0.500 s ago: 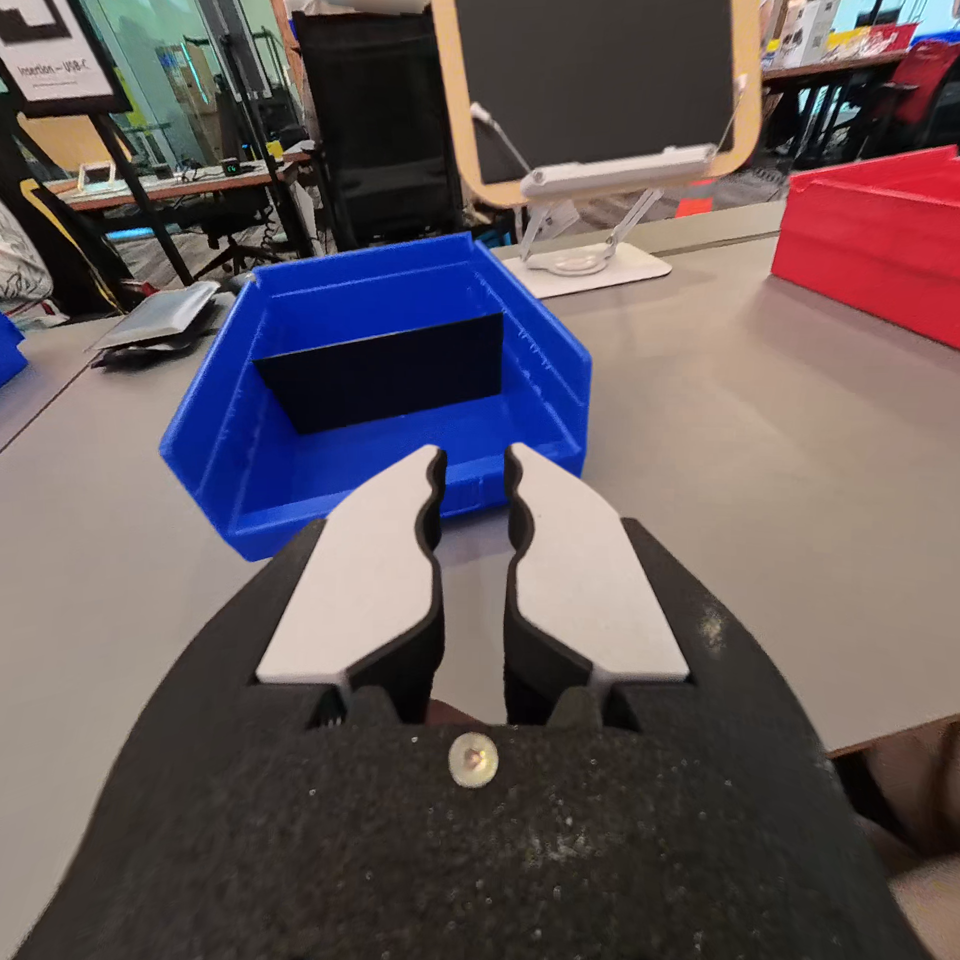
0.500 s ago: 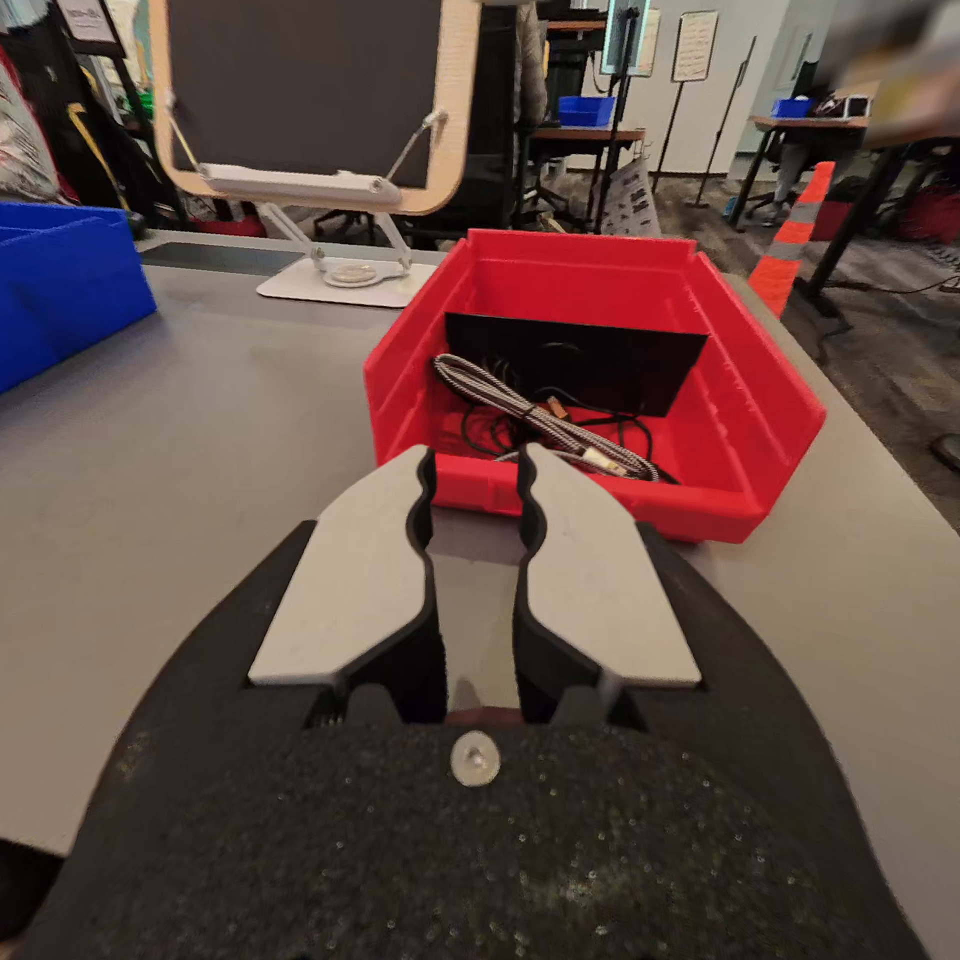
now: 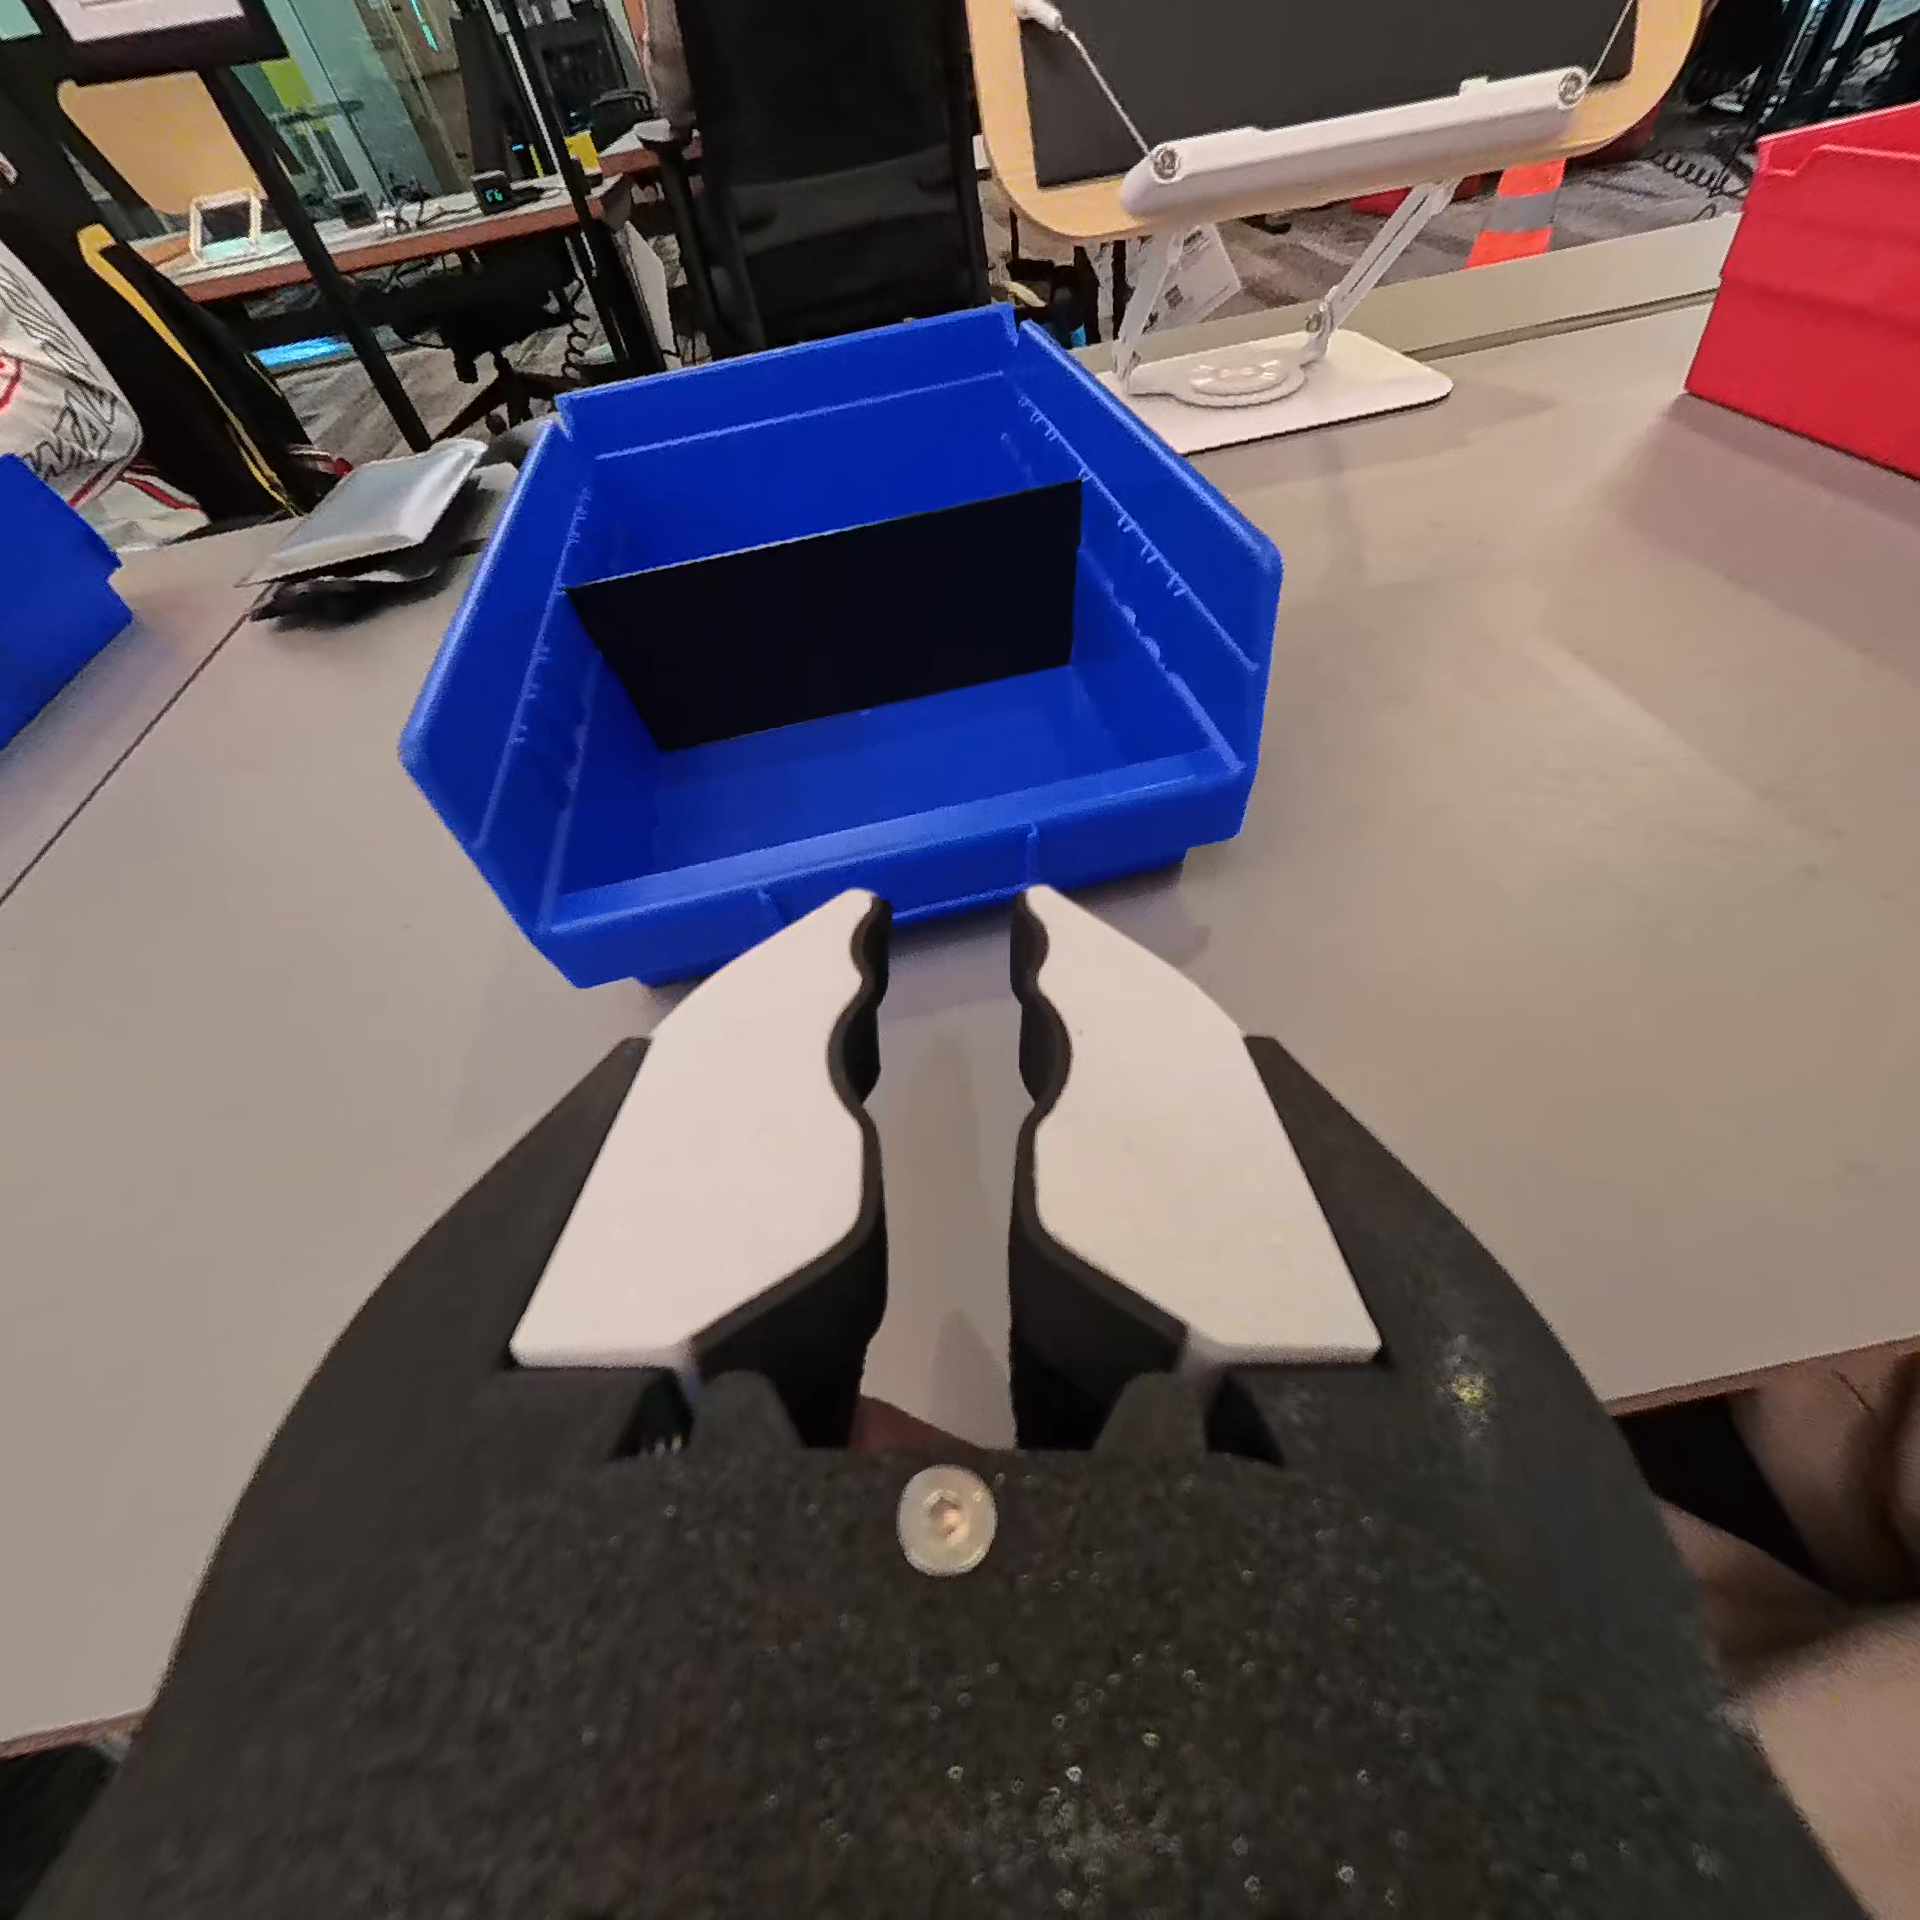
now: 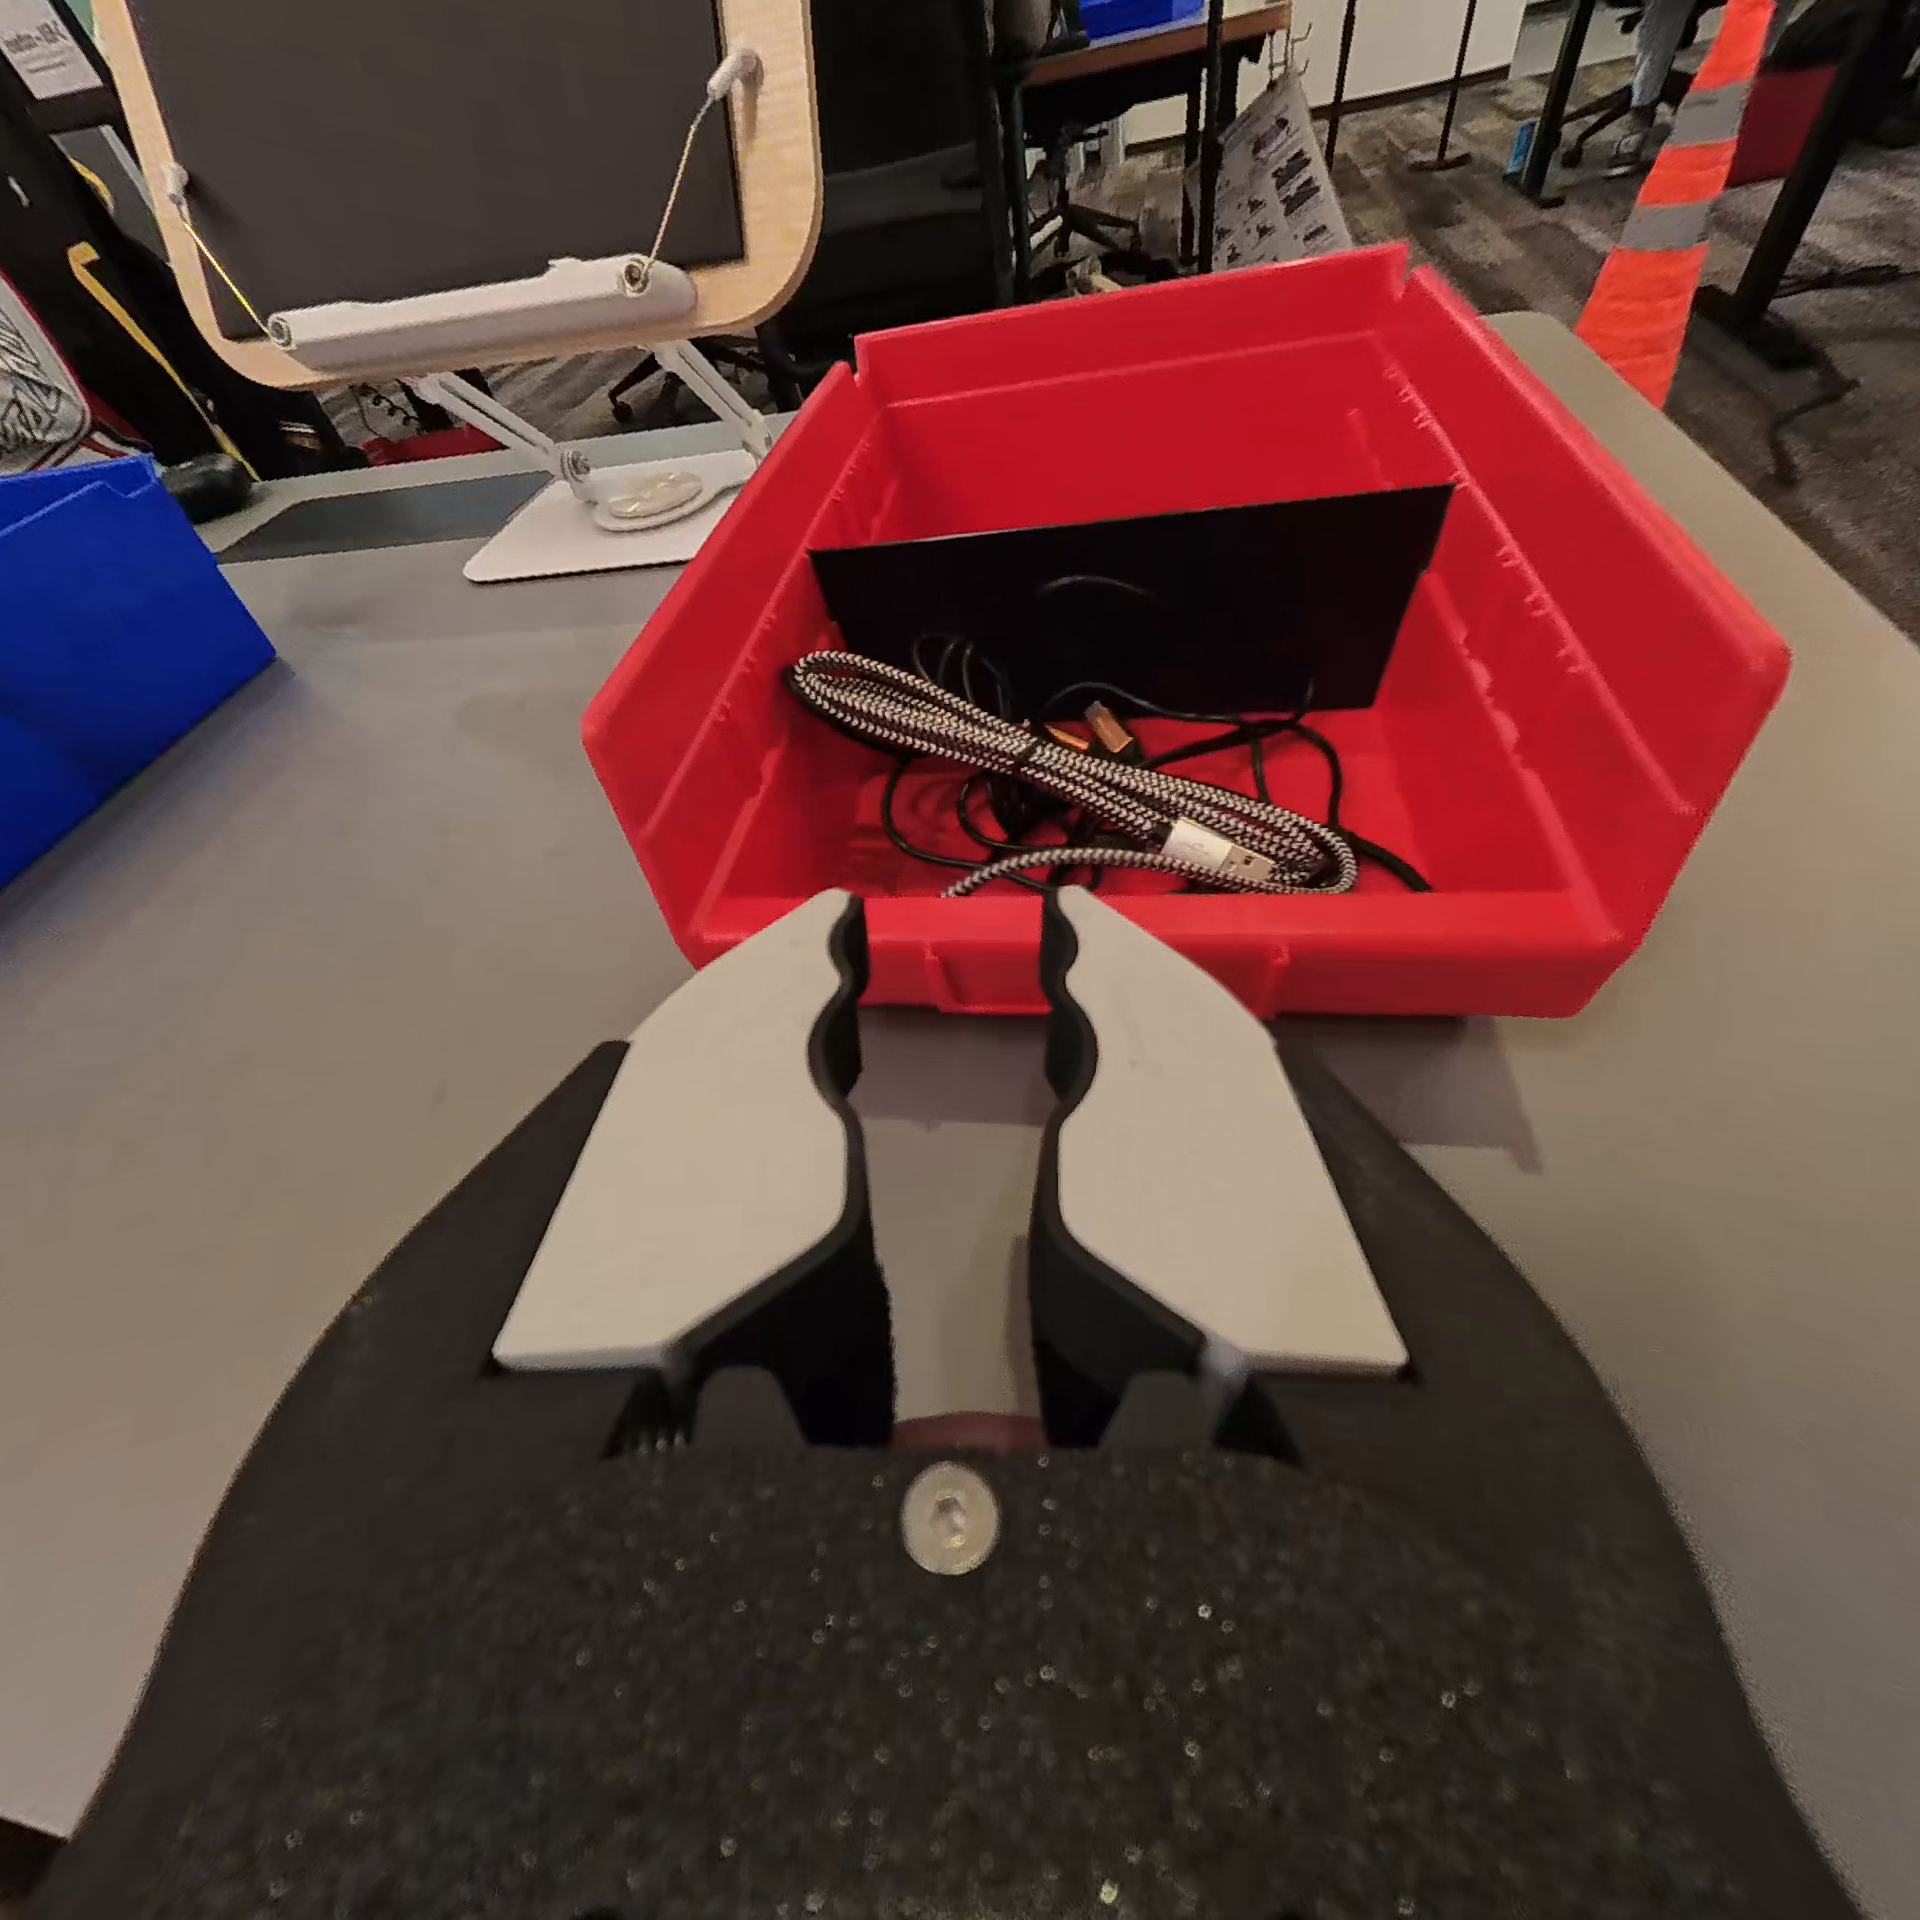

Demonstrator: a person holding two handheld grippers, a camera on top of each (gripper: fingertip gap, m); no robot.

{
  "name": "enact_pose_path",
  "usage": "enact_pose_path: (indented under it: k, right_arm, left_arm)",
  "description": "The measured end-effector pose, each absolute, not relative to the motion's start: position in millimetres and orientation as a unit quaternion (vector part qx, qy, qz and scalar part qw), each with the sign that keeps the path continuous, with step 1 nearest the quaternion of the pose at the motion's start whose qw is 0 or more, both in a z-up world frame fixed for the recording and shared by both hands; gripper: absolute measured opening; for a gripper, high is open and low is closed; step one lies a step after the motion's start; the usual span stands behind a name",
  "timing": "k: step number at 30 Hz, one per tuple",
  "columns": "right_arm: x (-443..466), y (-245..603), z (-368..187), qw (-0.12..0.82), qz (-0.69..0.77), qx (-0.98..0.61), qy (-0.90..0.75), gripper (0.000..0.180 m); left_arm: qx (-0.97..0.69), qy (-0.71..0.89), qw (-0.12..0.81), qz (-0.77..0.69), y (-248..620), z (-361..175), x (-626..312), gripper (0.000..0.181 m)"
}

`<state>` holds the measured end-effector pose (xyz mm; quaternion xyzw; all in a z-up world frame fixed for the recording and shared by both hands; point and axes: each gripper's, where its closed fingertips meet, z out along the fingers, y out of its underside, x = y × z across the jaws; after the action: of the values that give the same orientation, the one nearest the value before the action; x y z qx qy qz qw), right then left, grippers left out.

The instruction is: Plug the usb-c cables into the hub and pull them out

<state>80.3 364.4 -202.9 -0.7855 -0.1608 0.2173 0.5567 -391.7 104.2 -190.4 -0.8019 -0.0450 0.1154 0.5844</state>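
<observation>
**Two empty grippers face two bins; cables lie in the red one**

While both grippers hover above the grey table (image 3: 1558,935), neither holds anything. Nearest in the left wrist view, the left gripper (image 3: 948,914) has its two grey-topped fingers a narrow gap apart, bare tabletop showing between them. Just beyond its tips stands one blue bin (image 3: 499,727), crossed by one black divider (image 3: 831,613); the front compartment shows only its blue floor, and what lies behind the divider is hidden.

Nearest in the right wrist view, the right gripper (image 4: 948,914) likewise has its fingers parted with nothing between them. Its tips overlap the front wall of one red bin (image 4: 1507,935), which also has one black divider (image 4: 1143,592). The front compartment holds the cables: one braided black-and-white cable (image 4: 1039,764), coiled in long loops, with a silver plug near the front wall, lying over a tangle of thin black cables (image 4: 1288,748) whose count I cannot tell. Two copper-coloured plugs (image 4: 1091,740) show among them. No hub can be made out.

Farther back, between the bins, a dark tablet with a wooden frame (image 4: 784,156) sits on one white stand (image 4: 582,530). One orange traffic cone (image 4: 1673,208) stands on the floor beyond the table.
</observation>
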Motion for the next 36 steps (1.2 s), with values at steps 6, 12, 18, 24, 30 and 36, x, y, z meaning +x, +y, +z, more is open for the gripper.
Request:
enact_pose_path:
  k: [6,12,18,24,30,36]
  right_arm:
    - [77,368,-204,0.556,0.213,-0.787,-0.162,0.031]
    - [79,367,-203,0.56,0.207,-0.786,-0.163,0.032]
    - [7,332,-200,0.558,0.225,-0.728,-0.329,0.064]
    - [-31,357,-206,0.525,0.195,-0.777,-0.288,0.072]
    - [-58,331,-207,0.478,0.268,-0.778,-0.307,0.104]
    - [-47,308,-191,0.514,0.298,-0.738,-0.319,0.068]
  left_arm:
    - [-0.804,-0.054,0.582,0.108,101,-193,-395,0.021]
    - [-0.806,-0.05,0.58,0.107,103,-194,-395,0.021]
    - [-0.808,-0.033,0.579,0.103,109,-195,-386,0.022]
    - [-0.808,-0.013,0.581,0.095,115,-197,-378,0.023]
    - [-0.807,0.012,0.59,0.038,120,-200,-350,0.027]
    - [-0.799,0.085,0.595,-0.007,153,-196,-271,0.031]
